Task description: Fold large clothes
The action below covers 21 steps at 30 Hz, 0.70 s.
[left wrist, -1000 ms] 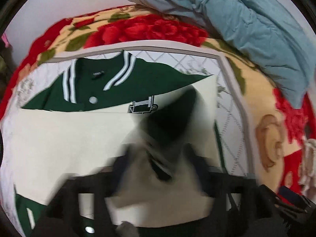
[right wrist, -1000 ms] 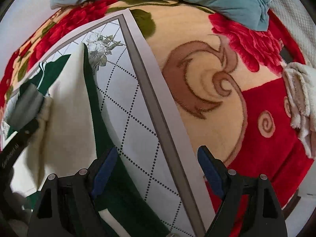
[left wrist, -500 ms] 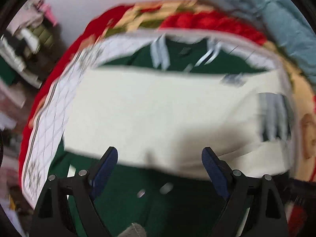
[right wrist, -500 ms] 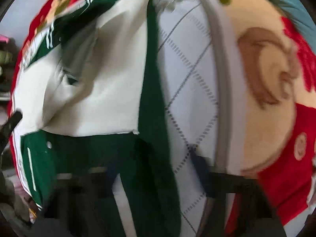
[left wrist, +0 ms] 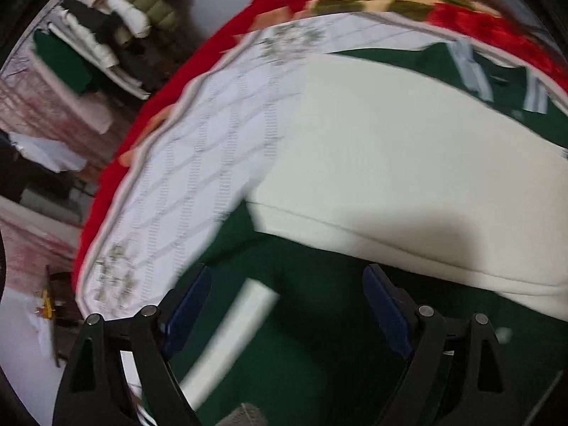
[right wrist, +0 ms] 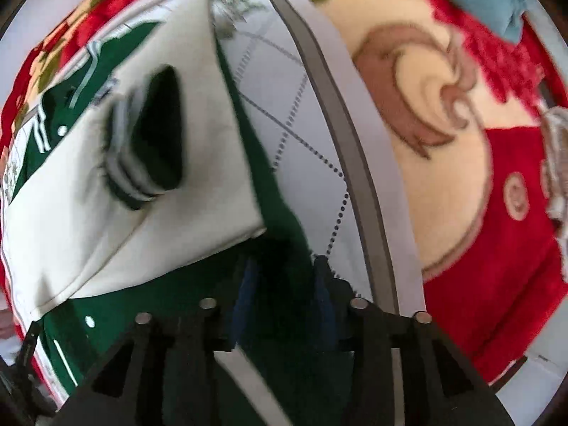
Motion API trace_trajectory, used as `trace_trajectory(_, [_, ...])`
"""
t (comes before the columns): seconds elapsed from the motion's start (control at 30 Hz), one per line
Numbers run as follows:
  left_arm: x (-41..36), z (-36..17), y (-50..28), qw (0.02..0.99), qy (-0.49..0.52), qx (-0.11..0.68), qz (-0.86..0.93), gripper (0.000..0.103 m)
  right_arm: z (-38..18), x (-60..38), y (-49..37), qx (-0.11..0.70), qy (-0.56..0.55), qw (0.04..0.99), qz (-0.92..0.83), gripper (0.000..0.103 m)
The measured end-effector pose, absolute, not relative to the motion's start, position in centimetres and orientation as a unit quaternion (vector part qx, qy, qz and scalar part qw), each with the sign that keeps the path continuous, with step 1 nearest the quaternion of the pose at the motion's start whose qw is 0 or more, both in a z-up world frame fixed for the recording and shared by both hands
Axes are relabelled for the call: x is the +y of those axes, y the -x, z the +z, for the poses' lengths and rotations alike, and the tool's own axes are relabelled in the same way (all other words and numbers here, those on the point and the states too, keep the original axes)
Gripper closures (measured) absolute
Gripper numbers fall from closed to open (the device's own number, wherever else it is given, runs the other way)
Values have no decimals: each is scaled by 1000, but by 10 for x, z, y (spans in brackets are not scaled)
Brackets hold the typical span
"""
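While your right gripper (right wrist: 284,284) points down at the green hem of the jacket (right wrist: 106,213), its jaws stand narrow and are opening, with dark green cloth between them; blur hides whether the pads press on it. Your left gripper (left wrist: 284,305) has its jaws spread wide and empty, hovering over the green lower body with a white stripe running beneath them.

The jacket lies spread on the quilted mat (left wrist: 198,163) atop the bed, collar toward the far edge and hem toward you. Both cream sleeves (left wrist: 408,163) are crossed over the chest, one striped cuff (right wrist: 142,142) resting on top. Its long axis runs away from both jaws, from hem to collar, so the coming fold probably carries the hem up toward the collar. Your right hand sits at the hem's corner nearest the mat's grey border (right wrist: 348,142); your left looks nearer the opposite hem corner, close to the mat's left edge, and has yet to take hold.
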<state>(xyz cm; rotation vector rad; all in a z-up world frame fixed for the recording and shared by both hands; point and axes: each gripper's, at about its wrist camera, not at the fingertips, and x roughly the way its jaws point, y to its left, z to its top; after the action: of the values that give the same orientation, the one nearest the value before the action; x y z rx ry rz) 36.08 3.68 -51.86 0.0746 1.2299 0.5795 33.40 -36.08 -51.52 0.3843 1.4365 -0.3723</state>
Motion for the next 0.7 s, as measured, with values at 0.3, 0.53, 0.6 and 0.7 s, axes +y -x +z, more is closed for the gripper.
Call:
trace_trajectory(0.3, [146,-579,-389,723,-56,616,309,2,-499,-285,-332,620,-179,739,-191,62])
trace_trajectory(0.53, [171,-570,-402,739,-29,611,282,0,-500,-233,-319,635,-205,730,-147,62])
trace_trajectory(0.6, [161,-556,-392,749,-34,609,260,0,-502,-216,-312,655,-218,715,-110,62])
trace_trajectory(0.7, [137,-534,-360,766,-47,607,208,0,-509,-178,-293,694,-226,681,-58,60])
